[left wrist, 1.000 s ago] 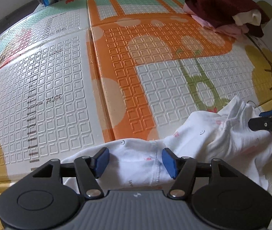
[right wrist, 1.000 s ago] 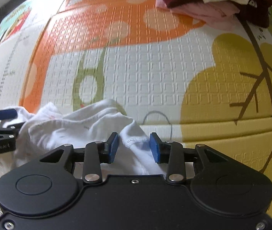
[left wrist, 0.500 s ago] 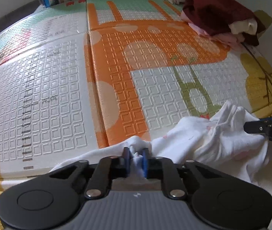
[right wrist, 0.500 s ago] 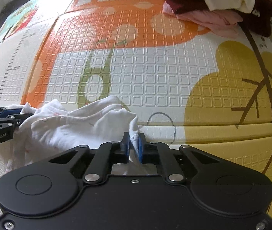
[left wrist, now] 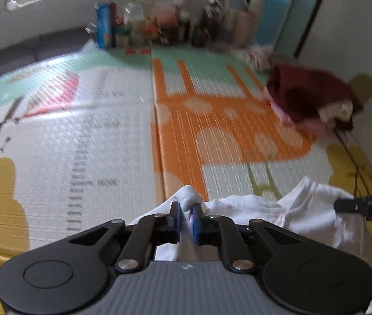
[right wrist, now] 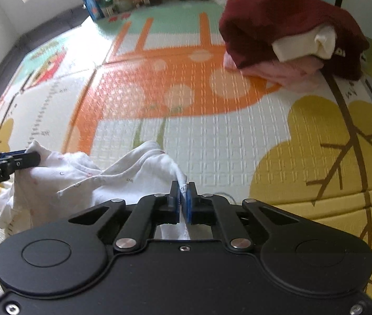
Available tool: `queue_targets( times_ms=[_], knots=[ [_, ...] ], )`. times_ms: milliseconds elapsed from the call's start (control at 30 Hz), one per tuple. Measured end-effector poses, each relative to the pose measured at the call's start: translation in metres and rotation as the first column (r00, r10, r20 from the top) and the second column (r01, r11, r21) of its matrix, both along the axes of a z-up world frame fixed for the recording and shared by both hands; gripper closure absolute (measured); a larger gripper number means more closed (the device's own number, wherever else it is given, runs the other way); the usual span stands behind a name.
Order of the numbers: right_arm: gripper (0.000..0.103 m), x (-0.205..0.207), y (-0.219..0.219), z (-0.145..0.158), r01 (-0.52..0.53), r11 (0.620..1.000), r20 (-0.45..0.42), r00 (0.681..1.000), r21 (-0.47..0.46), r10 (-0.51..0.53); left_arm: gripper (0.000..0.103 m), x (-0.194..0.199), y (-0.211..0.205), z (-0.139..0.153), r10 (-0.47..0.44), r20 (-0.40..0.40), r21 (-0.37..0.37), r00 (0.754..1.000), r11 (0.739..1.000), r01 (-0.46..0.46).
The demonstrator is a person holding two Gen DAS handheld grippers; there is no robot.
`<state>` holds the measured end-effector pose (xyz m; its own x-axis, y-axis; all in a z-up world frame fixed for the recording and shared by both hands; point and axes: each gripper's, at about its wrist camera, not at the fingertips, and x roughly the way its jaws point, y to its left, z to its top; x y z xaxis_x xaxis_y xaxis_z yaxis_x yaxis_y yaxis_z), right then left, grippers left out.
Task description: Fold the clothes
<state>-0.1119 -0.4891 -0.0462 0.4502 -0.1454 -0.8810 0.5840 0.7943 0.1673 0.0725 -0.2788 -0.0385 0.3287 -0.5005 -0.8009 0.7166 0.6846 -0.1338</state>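
In the left wrist view we see the left tongs point(left wrist: 186, 211) at lower centre, their blue pads having just closed onto a bunched fold of the white garment point(left wrist: 303, 210), which they now clamp. In the right wrist view the right tongs point(right wrist: 183, 197) at lower centre have likewise just closed and pinch another edge of the same white garment point(right wrist: 68, 181). The cloth hangs slack between the two grips, across the lower part of each frame, over the patterned play mat point(right wrist: 225, 144) on the floor. Each view also shows the other tongs at its side edge, gripping the cloth. At the upper right of both frames we note a pile of clothes point(right wrist: 290, 34), dark red on top with cream and pink pieces beneath, lying on the mat well apart from the garment. Bottles and containers point(left wrist: 159, 26), blurred, line the mat's far edge at upper centre
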Motion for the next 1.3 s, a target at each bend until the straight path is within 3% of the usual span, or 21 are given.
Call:
queue_targets(
  times_ms=[233, 500, 733, 833, 1033, 1300],
  knots=[
    [0.099, 0.014, 0.006, 0.002, -0.012, 0.999, 0.091, 0.996, -0.041, 0.016, 0.092, 0.006, 0.01, -0.004, 0.141, 0.085, -0.072, 0.986, 0.988, -0.135],
    [0.094, 0.043, 0.003, -0.035, 0.015, 1.0, 0.049, 0.999, 0.014, -0.016, 0.091, 0.024, 0.0, -0.052, 0.25, 0.123, 0.055, 0.96, 0.965, -0.258],
    [0.087, 0.04, 0.0, -0.038, 0.045, 0.999, 0.053, 0.998, 0.006, -0.045, 0.079, 0.032, 0.004, -0.065, 0.298, 0.122, 0.105, 0.947, 0.944, -0.311],
    [0.085, 0.034, 0.0, -0.034, 0.052, 0.999, 0.063, 0.997, 0.008, -0.052, 0.075, 0.034, 0.006, -0.061, 0.309, 0.114, 0.1, 0.944, 0.942, -0.32],
    [0.085, 0.021, 0.004, -0.024, 0.046, 0.999, 0.082, 0.995, 0.029, -0.049, 0.054, 0.033, 0.008, -0.044, 0.304, 0.128, 0.089, 0.944, 0.944, -0.316],
    [0.085, 0.002, 0.022, -0.009, 0.004, 0.999, 0.102, 0.995, 0.049, -0.009, 0.044, 0.018, 0.016, -0.014, 0.263, 0.137, 0.058, 0.955, 0.96, -0.273]
  ],
)
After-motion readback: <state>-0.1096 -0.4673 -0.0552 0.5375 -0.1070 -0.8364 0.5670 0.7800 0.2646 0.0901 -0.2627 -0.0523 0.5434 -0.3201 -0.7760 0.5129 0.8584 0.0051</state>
